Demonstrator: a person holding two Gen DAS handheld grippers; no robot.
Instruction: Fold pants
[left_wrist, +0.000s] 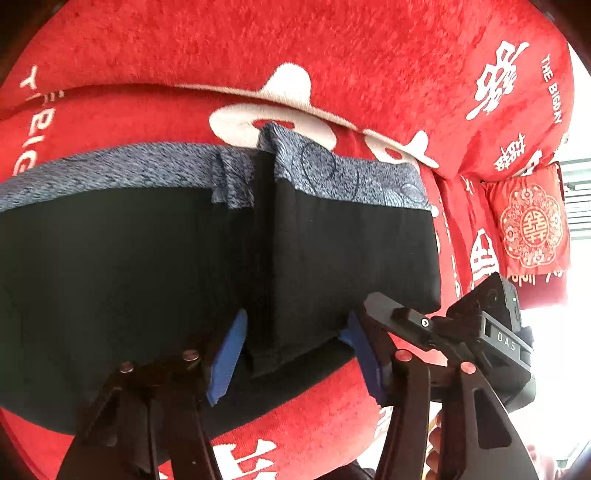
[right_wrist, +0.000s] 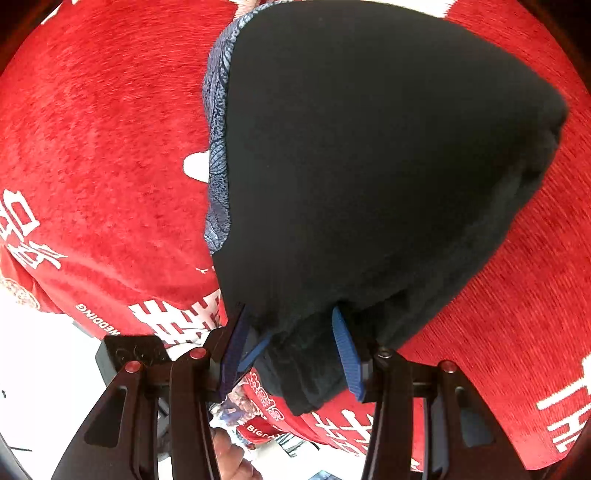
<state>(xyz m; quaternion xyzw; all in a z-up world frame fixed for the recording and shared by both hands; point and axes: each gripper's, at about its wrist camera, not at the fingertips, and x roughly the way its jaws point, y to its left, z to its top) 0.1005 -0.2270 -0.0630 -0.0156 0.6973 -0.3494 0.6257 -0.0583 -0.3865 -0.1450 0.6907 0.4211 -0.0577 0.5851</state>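
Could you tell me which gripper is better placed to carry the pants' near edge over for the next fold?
Probably the right gripper: its pads sit on a bunched corner of the black pants, already lifted.

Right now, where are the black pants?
The black pants lie on the red blanket, filling the middle of both wrist views, with a bunched fold between the left gripper pads and an edge between the right gripper pads.

Both cams sit right behind their own fingers, tilted steeply down, super close to the black pants. Left cam faces the waistband at 12 o'clock; right cam sees it toward 10. Both share the pants and red blanket.
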